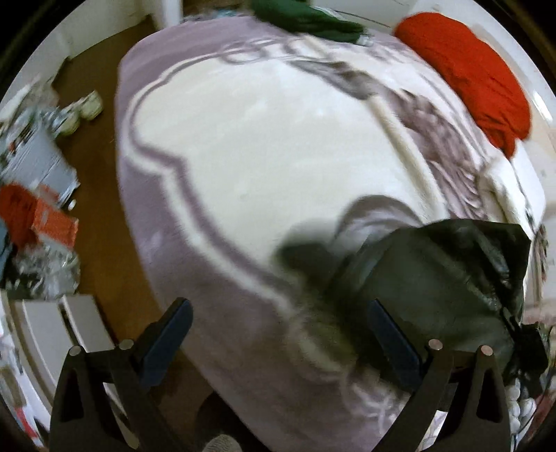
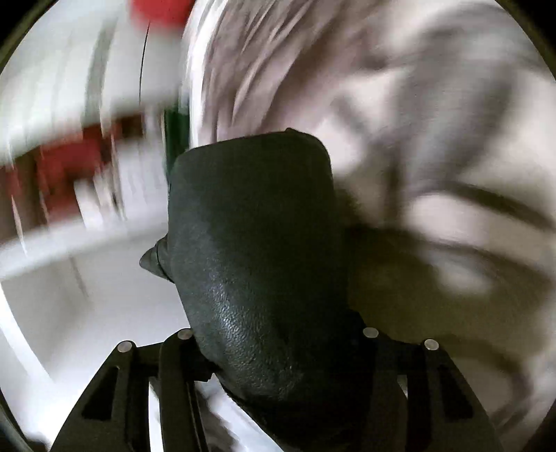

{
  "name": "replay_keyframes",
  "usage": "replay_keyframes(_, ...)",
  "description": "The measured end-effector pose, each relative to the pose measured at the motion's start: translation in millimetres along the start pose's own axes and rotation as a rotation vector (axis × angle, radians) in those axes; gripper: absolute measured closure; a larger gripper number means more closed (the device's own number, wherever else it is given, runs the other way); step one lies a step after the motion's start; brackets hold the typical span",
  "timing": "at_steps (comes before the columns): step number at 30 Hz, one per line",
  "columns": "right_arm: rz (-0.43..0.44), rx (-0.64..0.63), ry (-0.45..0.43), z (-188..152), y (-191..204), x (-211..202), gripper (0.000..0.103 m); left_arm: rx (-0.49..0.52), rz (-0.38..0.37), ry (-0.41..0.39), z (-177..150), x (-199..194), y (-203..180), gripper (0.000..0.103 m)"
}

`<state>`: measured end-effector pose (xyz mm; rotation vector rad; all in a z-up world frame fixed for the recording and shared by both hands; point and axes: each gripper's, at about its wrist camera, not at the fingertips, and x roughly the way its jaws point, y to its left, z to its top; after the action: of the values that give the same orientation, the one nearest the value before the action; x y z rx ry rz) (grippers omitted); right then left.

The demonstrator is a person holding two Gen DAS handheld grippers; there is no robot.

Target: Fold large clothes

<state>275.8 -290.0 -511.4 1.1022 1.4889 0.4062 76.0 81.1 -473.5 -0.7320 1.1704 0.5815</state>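
Lighting: soft, even, bright on pale bedding (image 1: 250, 146). Blur: moderate in left view, heavy streaking in right. Edges: fisheye curvature, dark corner vignette.

So the bed (image 1: 222, 146) is taking up most of the left wrist view, and it's wearing a lilac and cream blanket (image 1: 163, 222) with a curvy border pattern. Brown floor (image 1: 93, 114) is showing down the left side of it. White wall (image 1: 114, 21) is running along the far edge of the floor. A jumble of clutter is sitting on the floor at the left: a grey box (image 1: 38, 156), an orange box (image 1: 55, 224), something crinkly and silver (image 1: 45, 274), and a pair of pale shoes (image 1: 83, 111). A white cabinet (image 1: 52, 330) is sitting lower left. Light is looking soft, everything's kinda blurry. The right wrist view is smearing too much to read the room.
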Motion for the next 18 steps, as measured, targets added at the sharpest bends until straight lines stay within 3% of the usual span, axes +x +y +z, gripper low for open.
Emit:
replay_keyframes(1,-0.007,0.048,-0.081,-1.7,-17.2,-19.1,0.046,0.032,-0.011,0.007,-1.6,4.6,-12.0,0.0)
replay_keyframes(2,-0.062,0.049,-0.095,-2.5,-25.6,-25.2,0.042,0.05,-0.019,0.015,-2.4,9.1,-19.5,0.0)
replay_keyframes(3,-0.152,0.052,-0.068,0.1,-34.4,-28.2,0.031,0.073,-0.033,0.033,-5.8,18.1,-31.7,0.0)
replay_keyframes(4,-0.274,0.066,0.011,2.4,-46.5,-27.8,0.025,0.085,-0.051,0.053,-8.7,25.7,-40.4,0.0)
replay_keyframes(5,-0.325,0.066,0.067,3.8,-51.7,-29.6,0.025,0.092,-0.078,0.074,-12.6,34.3,-50.2,0.0)
replay_keyframes(7,-0.303,0.061,0.119,9.3,-54.2,-47.0,0.025,0.096,-0.128,0.123,-21.0,51.4,-70.0,0.0)
replay_keyframes(11,-0.348,-0.11,0.007,29.1,-5.9,-106.5,0.025,0.052,-0.234,0.167,-30.9,73.2,-100.0,0.0)
replay_keyframes(15,-0.382,-0.362,0.05,42.2,59.5,-89.3,0.025,-0.034,-0.335,0.195,-26.8,95.4,-113.2,0.0)
replay_keyframes(16,-0.402,-0.436,0.09,52.7,74.4,-72.6,0.025,-0.071,-0.369,0.19,-24.7,99.5,-113.3,0.004)
replay_keyframes(18,-0.415,-0.505,0.167,59.0,90.1,-43.7,0.025,-0.114,-0.399,0.168,-19.7,104.3,-113.3,0.034)
